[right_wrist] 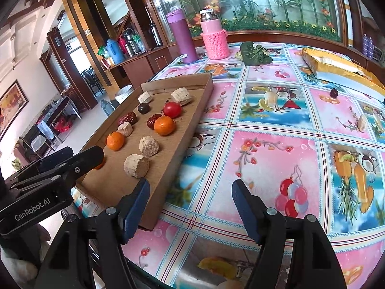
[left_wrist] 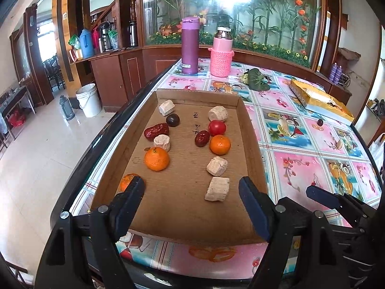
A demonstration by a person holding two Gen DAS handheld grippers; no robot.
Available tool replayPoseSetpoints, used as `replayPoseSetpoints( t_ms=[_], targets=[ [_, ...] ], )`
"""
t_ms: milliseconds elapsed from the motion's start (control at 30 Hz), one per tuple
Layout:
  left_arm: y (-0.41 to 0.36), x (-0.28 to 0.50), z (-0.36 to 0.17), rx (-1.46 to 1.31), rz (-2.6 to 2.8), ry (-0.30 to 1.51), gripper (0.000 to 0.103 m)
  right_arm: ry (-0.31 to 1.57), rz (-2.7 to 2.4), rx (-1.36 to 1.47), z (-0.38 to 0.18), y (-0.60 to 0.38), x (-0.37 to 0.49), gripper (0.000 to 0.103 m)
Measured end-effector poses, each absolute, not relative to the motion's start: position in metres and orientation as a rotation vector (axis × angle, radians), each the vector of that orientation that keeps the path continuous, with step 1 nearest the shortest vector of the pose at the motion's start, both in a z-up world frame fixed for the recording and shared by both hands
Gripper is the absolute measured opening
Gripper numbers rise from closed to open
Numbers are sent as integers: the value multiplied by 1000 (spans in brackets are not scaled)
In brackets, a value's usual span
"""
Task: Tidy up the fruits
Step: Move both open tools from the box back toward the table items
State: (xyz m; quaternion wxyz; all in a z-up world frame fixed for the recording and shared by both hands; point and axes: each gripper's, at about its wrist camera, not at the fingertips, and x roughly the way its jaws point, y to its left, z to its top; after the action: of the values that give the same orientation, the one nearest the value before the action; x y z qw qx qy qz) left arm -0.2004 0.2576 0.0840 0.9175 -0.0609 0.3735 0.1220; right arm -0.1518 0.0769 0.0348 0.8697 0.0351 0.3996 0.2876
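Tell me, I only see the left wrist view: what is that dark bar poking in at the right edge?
Observer: That is the right gripper. The right wrist view shows it open and empty over the tablecloth, beside the tray.
Operator: Any writing on the left gripper?
Observer: Yes. The side of the left gripper reads GenRobot.AI.

Three oranges [left_wrist: 157, 159], five pale blocks [left_wrist: 217, 166], two flasks [left_wrist: 190, 45].
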Motion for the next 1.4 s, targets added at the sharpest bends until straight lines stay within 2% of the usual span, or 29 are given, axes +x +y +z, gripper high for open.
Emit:
replayPoseSetpoints(
  t_ms=[333,467,667,800,1100,1200,1400],
  targets=[
    [249,-204,90,-114,234,754,80,807,569,86,40,53,-149,76],
    [245,-200,90,-114,216,763,80,777,472,135,51,-6,-137,80],
    [220,-181,76,-137,119,817,80,808,239,167,52,-109,-111,80],
    [195,-165,64,-119,64,866,80,853,186,203,42,-145,-104,80],
    [147,-135,58,-33,-32,901,80,926,235,142,16,-129,-82,80],
    [135,-113,69,-25,-88,874,80,962,223,107,9,-124,-65,80],
    [114,-58,72,-61,-190,935,80,954,259,171,11,-143,-64,76]
  ],
)
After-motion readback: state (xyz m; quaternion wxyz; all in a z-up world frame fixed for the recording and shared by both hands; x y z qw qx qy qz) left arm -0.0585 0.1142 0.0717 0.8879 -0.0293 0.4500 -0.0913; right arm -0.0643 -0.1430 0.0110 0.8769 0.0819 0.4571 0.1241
